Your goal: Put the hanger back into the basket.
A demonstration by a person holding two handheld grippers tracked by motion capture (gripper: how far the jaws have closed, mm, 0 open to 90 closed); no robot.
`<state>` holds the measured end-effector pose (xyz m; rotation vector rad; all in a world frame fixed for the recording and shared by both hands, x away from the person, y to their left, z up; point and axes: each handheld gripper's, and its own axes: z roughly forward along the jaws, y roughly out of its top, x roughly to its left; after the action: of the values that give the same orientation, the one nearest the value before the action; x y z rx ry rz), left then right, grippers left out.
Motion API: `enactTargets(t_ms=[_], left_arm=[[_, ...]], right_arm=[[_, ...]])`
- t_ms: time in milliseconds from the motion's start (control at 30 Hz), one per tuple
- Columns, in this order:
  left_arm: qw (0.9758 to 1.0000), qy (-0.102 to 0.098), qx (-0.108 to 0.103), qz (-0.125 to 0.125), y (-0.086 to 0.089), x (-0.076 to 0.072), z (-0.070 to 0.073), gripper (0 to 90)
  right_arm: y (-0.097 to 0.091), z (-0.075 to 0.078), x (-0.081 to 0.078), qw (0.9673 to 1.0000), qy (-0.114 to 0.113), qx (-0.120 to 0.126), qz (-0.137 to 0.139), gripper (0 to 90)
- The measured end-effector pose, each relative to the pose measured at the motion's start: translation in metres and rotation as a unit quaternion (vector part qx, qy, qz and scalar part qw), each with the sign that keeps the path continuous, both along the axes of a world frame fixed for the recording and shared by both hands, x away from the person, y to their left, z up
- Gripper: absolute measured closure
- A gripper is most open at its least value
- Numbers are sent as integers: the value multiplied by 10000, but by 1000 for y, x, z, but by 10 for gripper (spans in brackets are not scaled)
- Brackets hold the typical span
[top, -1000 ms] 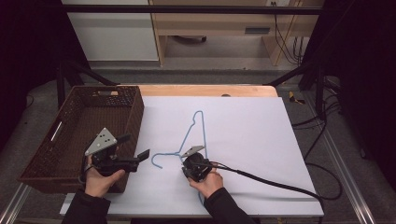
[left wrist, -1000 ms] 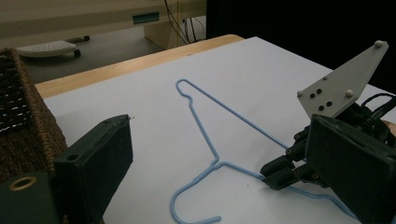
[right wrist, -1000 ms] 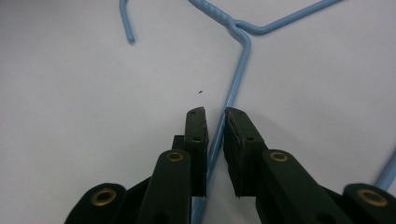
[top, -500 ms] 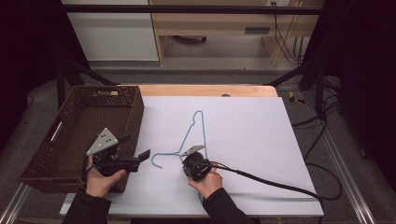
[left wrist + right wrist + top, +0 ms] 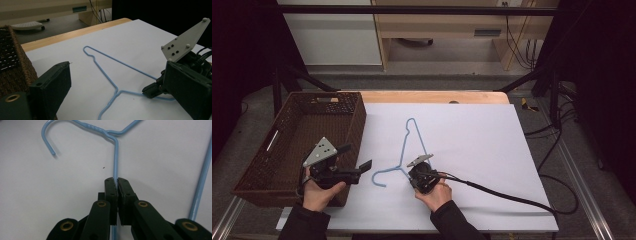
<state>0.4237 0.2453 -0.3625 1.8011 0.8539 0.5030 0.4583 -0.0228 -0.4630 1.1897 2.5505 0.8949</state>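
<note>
Right fingers (image 5: 117,185): pressing together on the thin wire of the blue hanger (image 5: 116,160), having just been closing; the wire is running straight between the pads.
Left fingers (image 5: 50,85): standing wide apart, gripping nothing, pointing across the sheet toward the hanger.
Right gripper (image 5: 416,171): sitting low on the worktop at the hanger's near arm, a hand wrapping it from below.
Left gripper (image 5: 360,159): hovering at the basket's near right corner.
Hanger (image 5: 406,150): lying flat on the white sheet (image 5: 492,150), hook curling near the front edge.
Basket (image 5: 247,165): dark woven wicker, standing on the left of the worktop (image 5: 432,96), holding nothing visible.
Writing: none readable.
</note>
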Motion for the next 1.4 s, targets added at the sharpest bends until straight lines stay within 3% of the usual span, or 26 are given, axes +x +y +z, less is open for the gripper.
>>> enactTargets(t_ms=[333, 467, 833, 1000, 1233, 1400], left_arm=[[10000, 11, 3, -13, -1, 0, 0, 73], [10000, 16, -2, -12, -1, 0, 0, 73], [10000, 44, 41, -33, -4, 0, -2, 73], [10000, 61, 28, -31, -4, 0, -2, 73], [10000, 25, 32, -68, -6, -2, 0, 70], [10000, 11, -24, -96, -6, -3, 0, 63]], right_arm=[[0, -3, -1, 9998, -128, -105, 85, 867], [1, -4, 0, 9997, -133, -91, 159, 823], [1, -4, 1, 9999, -79, -96, 81, 875], [-1, -3, -1, 9997, -212, -115, 58, 877], [-15, 22, 0, 9991, -252, 347, 22, 878], [-22, 28, 3, 9983, -298, 506, 72, 878]])
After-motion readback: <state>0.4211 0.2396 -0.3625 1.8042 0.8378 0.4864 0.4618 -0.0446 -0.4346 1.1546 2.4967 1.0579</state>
